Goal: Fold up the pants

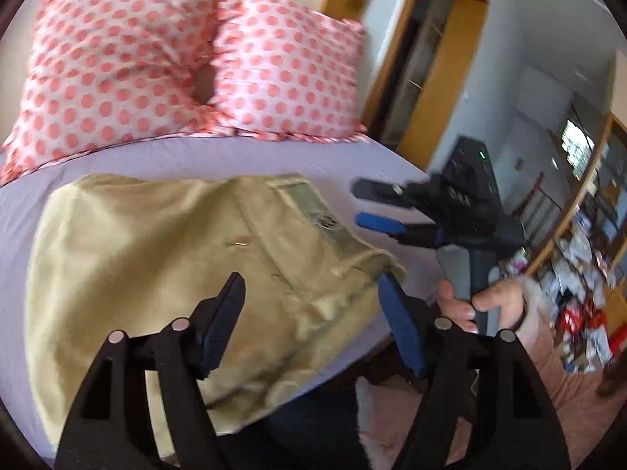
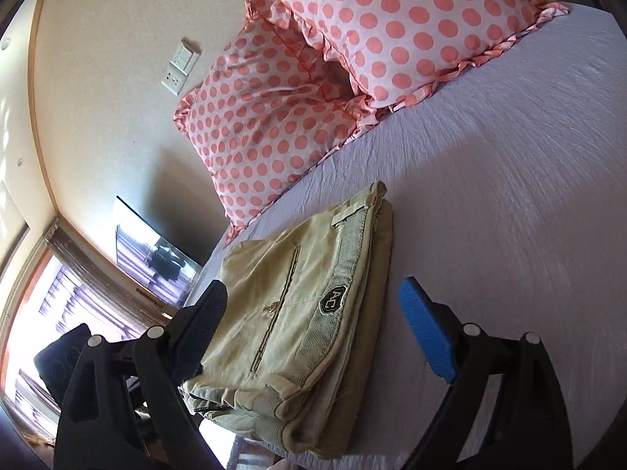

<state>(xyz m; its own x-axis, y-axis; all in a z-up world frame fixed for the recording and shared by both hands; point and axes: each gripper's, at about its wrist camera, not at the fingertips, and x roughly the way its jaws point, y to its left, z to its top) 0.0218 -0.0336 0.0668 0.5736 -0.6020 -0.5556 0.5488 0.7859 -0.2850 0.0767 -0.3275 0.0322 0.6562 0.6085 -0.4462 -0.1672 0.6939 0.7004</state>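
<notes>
Khaki pants (image 1: 164, 274) lie folded in a compact stack on the lilac bedsheet, waistband and a dark badge on top; they also show in the right wrist view (image 2: 298, 313). My left gripper (image 1: 313, 313) is open and empty, hovering just above the near right part of the stack. My right gripper (image 2: 313, 333) is open and empty, its fingers standing either side of the stack's near end, above it. In the left wrist view the right gripper (image 1: 360, 203) shows to the right of the pants, held by a hand, jaws apart.
Two pink polka-dot pillows (image 1: 188, 66) lie at the head of the bed (image 2: 509, 196). The bed's edge runs just right of the pants in the left wrist view. A wooden door frame (image 1: 431, 58) and cluttered shelves (image 1: 580, 254) stand beyond.
</notes>
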